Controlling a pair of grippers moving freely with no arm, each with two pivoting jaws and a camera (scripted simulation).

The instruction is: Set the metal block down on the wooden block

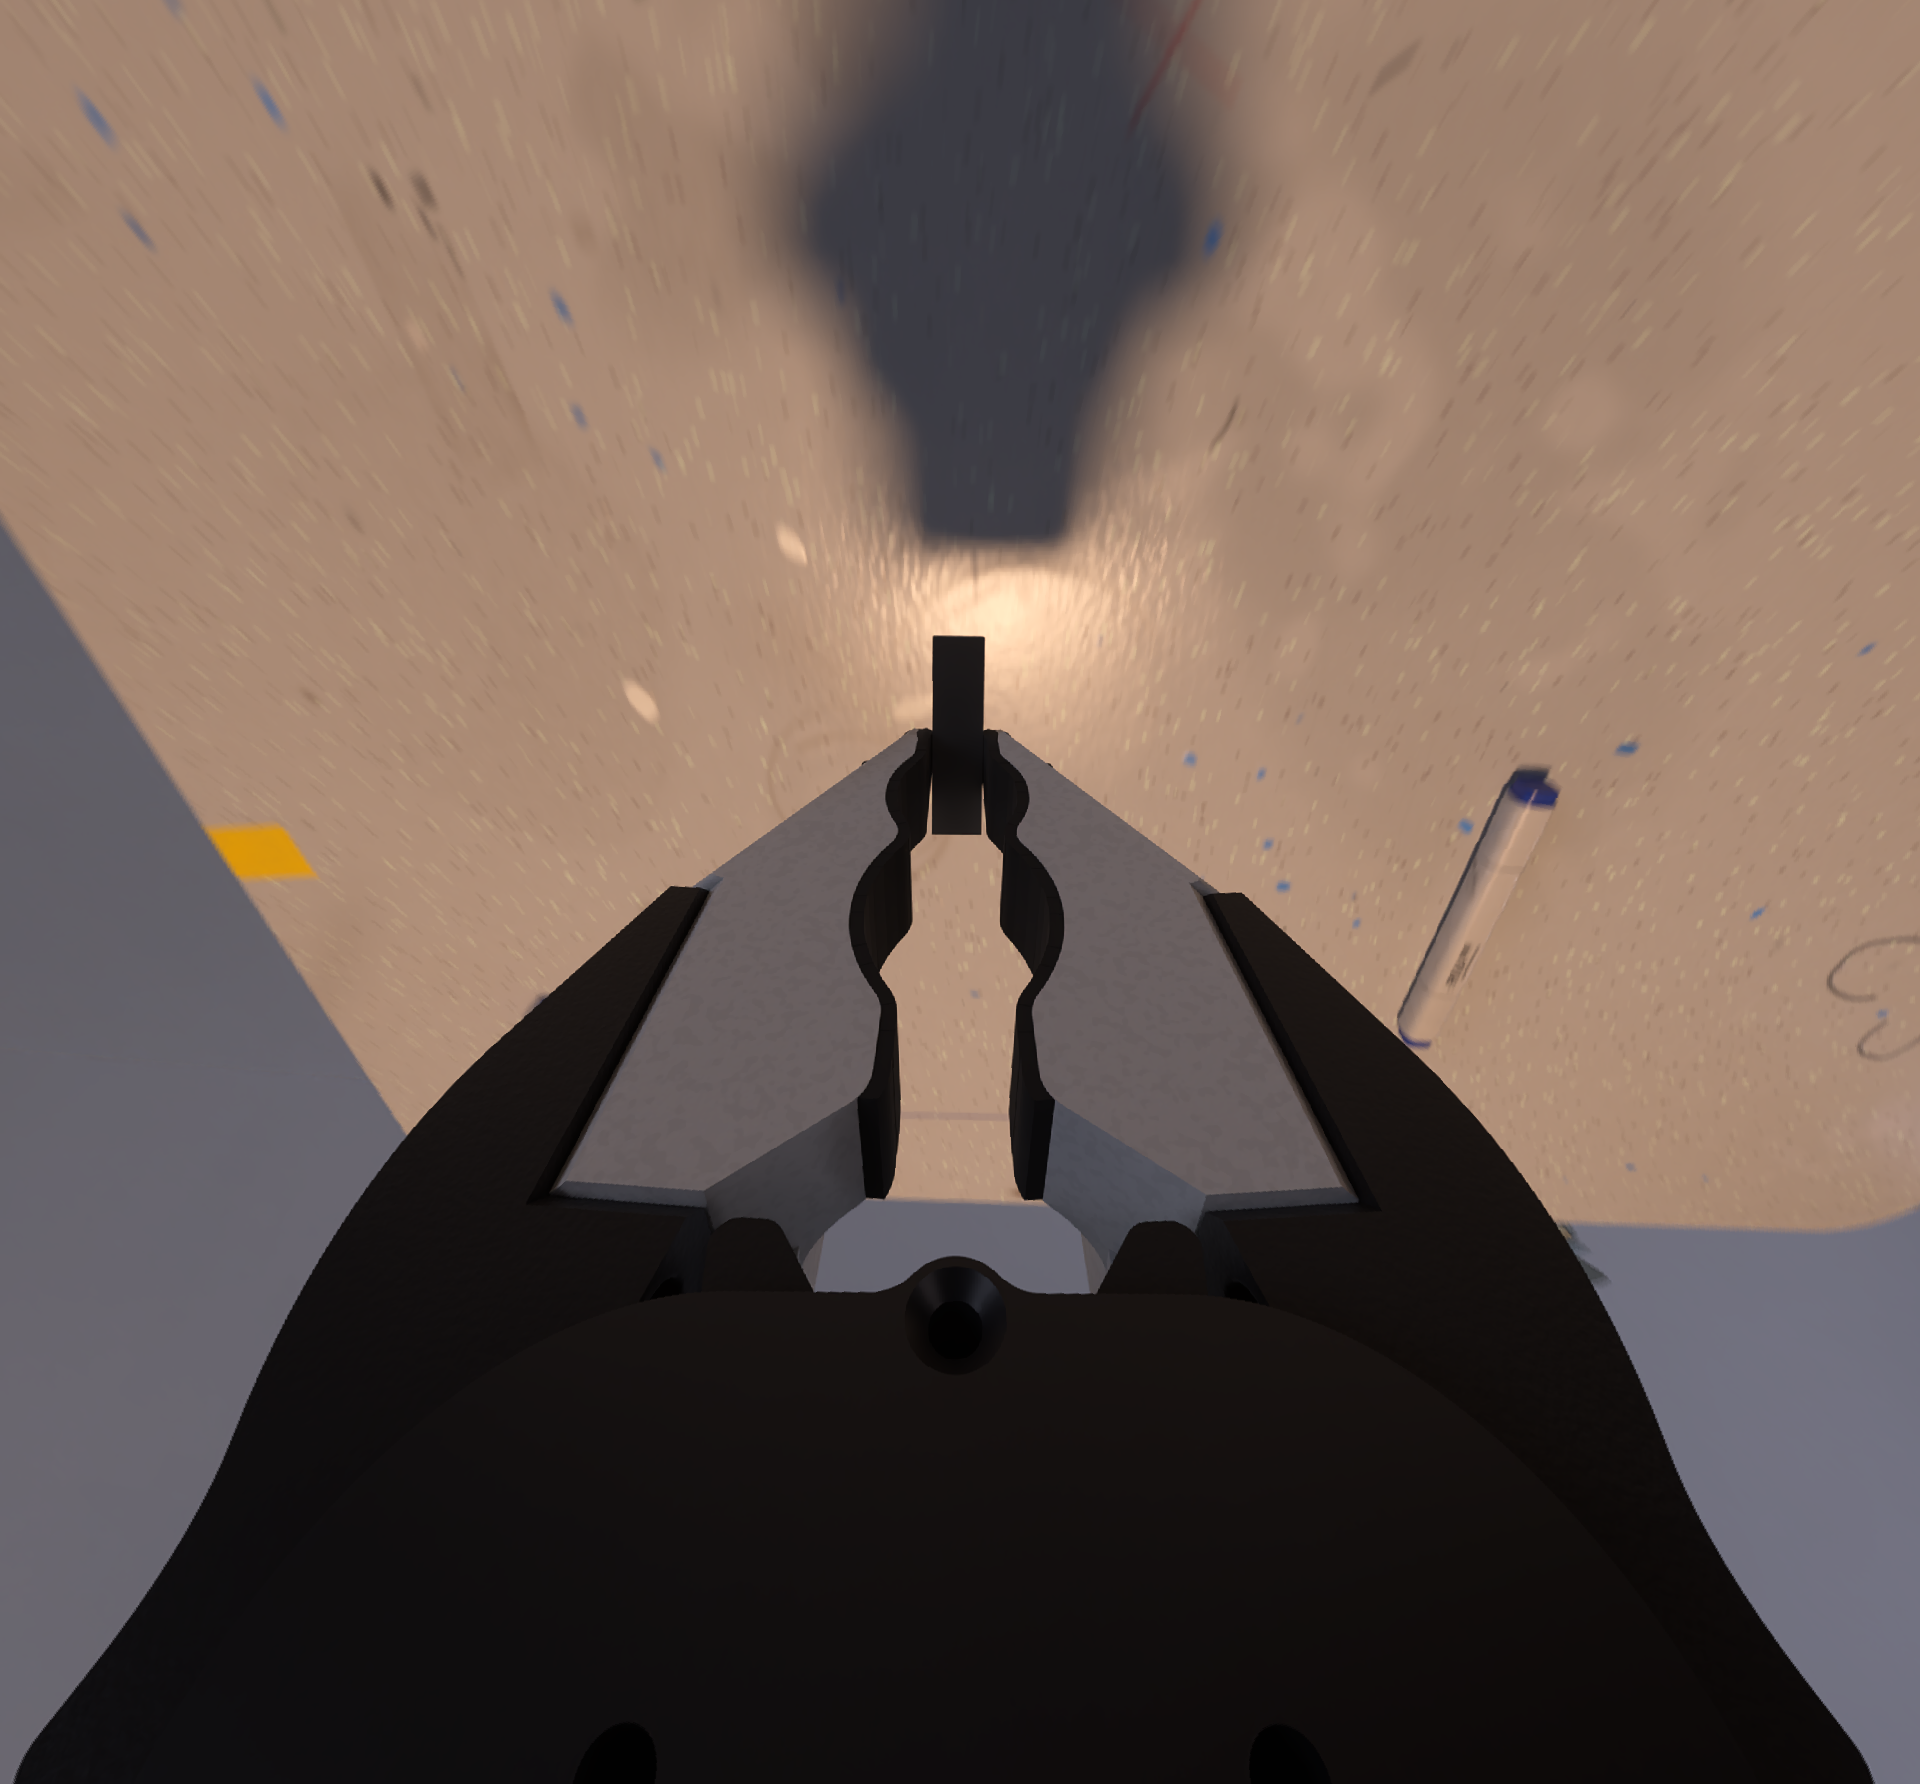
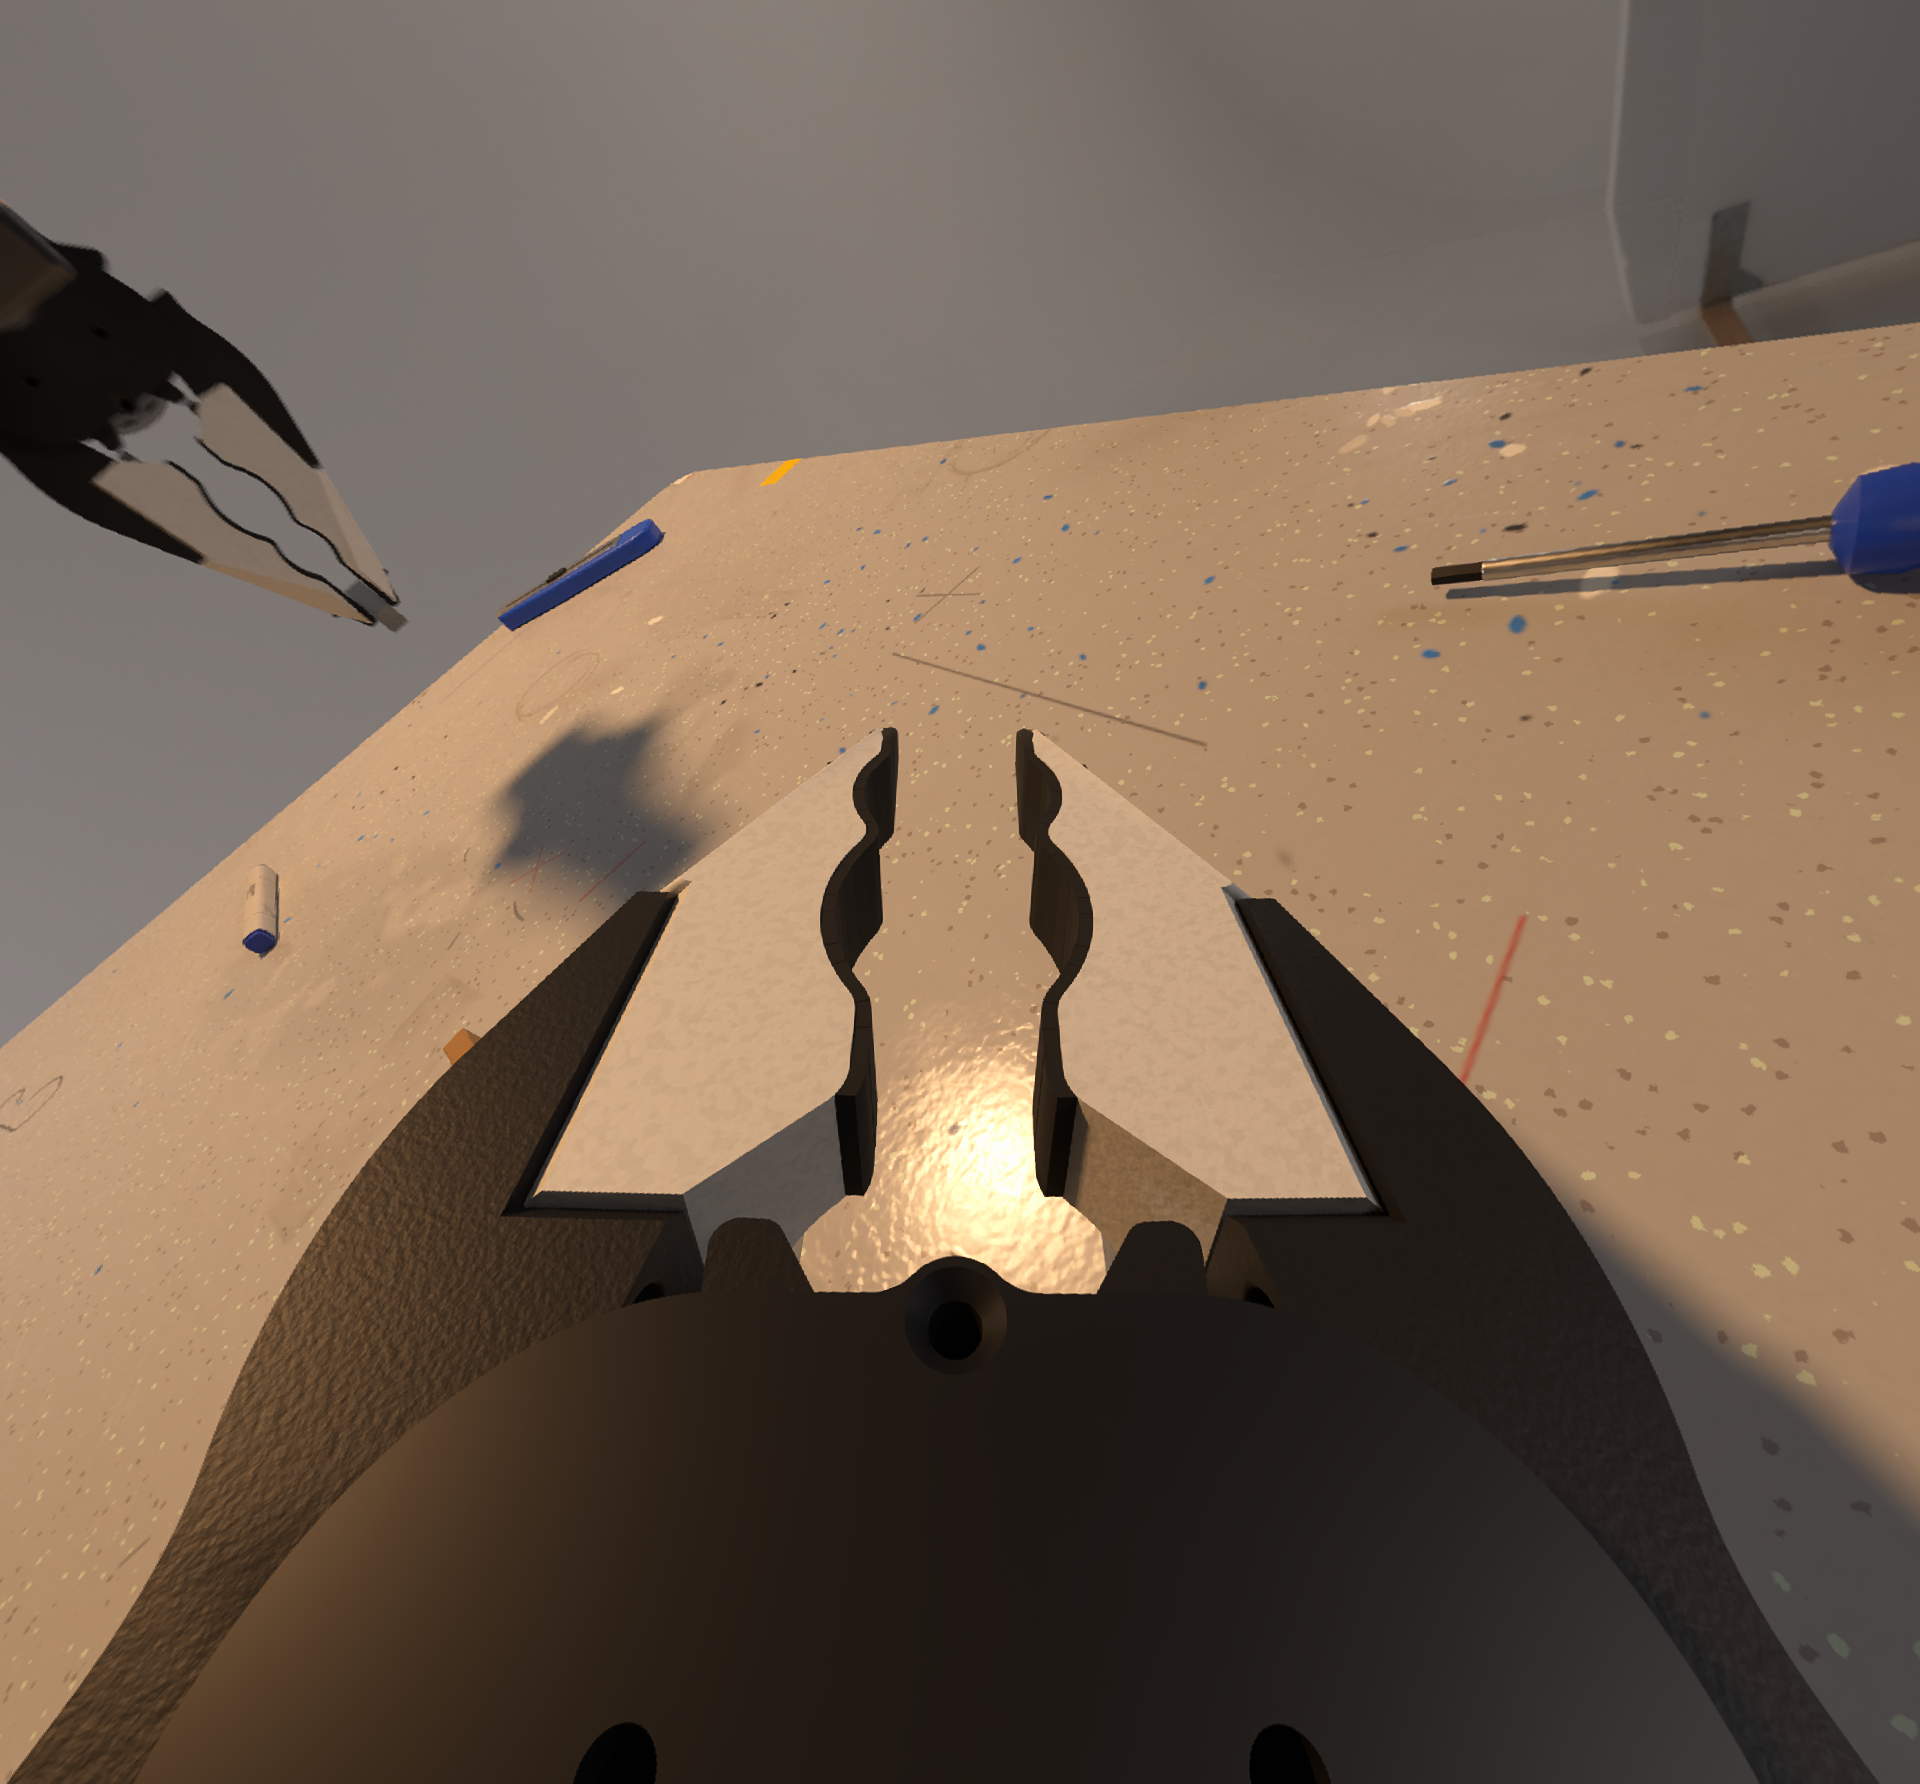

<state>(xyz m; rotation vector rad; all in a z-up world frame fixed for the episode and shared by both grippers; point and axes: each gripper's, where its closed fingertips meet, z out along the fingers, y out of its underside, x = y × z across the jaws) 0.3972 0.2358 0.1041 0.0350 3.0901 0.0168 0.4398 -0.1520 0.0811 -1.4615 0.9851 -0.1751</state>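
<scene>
L tongs clamped on metal block, carrying it high over table; R tongs apart, empty; wooden block not clearly in view, so nxt: locate, lower.

No legible writing anywhere. Small dark print on the white barrel of the marker, too fine to make out. Only loose pen scribbles, a cross and stray lines on the speckled table, forming no letters or numbers.
</scene>
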